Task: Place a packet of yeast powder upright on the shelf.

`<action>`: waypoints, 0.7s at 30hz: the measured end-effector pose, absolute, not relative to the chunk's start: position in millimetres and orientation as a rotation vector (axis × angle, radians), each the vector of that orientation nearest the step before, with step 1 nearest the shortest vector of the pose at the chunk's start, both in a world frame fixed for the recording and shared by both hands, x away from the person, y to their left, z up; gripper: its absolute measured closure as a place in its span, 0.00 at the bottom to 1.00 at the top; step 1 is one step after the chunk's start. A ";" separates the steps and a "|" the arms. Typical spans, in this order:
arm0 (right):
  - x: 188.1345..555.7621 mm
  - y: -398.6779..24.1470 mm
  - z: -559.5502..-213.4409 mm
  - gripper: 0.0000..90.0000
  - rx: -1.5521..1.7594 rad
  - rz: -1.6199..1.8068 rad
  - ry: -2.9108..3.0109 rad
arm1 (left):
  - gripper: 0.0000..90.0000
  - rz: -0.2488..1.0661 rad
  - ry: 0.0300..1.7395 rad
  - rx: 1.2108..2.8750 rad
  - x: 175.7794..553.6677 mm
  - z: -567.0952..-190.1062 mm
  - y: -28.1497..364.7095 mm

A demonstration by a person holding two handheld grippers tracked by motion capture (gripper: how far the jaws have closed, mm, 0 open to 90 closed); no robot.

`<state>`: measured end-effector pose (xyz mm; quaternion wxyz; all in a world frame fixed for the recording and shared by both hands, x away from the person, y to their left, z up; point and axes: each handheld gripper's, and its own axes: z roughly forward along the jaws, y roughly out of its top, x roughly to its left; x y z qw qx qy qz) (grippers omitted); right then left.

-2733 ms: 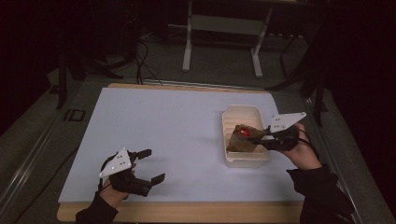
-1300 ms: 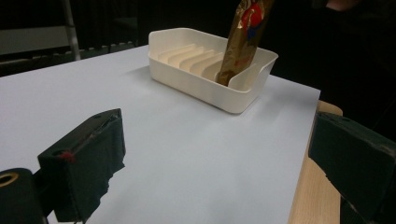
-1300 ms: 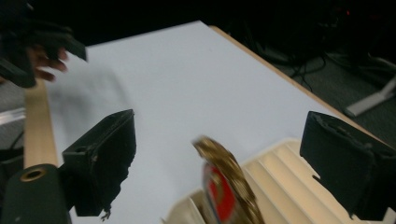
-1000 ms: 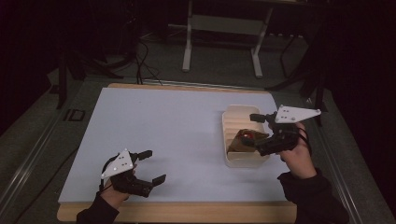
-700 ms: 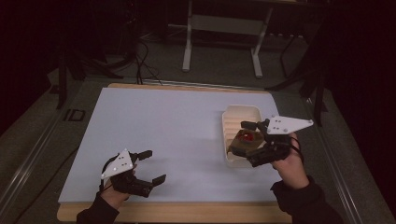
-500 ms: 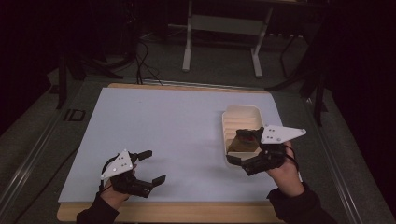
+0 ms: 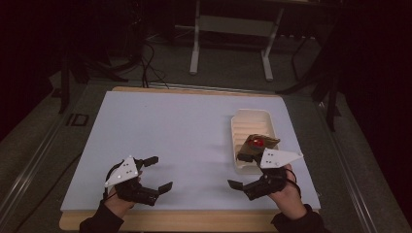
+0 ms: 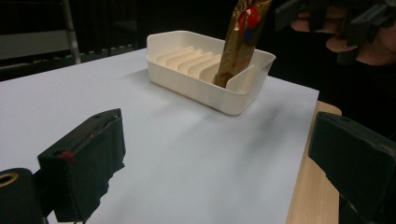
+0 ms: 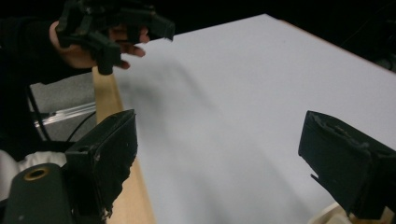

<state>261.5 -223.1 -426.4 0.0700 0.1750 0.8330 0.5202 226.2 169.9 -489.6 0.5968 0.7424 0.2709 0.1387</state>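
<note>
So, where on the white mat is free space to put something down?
The white mat is bare from its far and left edges across to the cream ribbed plastic tray. It is crowded at the near edge by the left tongs and right tongs, and the tray holds a gold snack wrapper.

A wooden table (image 7: 194,221) carries a white sheet (image 7: 184,141) — on it, a cream ribbed tray (image 7: 243,127).

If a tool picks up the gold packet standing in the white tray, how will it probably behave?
The gold packet looks like thin glossy foil, so it is probably light and may slip. It leans against the white tray wall, so a nudge would likely tip it. Its creased wrapper suggests it would crumple under a firm grip.
</note>
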 end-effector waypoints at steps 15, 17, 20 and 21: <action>245.7 -238.7 -458.0 0.13 0.586 1.542 2.555 | 0.05 0.319 0.621 1.723 226.1 -490.2 170.0; 245.0 -241.5 -461.6 0.13 0.599 1.536 2.553 | 0.05 0.320 0.621 1.725 226.1 -490.3 169.8; 244.0 -245.3 -464.7 0.13 0.615 1.533 2.548 | 0.05 0.319 0.621 1.724 226.0 -490.3 169.5; 243.7 -246.3 -465.3 0.13 0.617 1.535 2.551 | 0.05 0.320 0.621 1.726 225.9 -490.3 169.3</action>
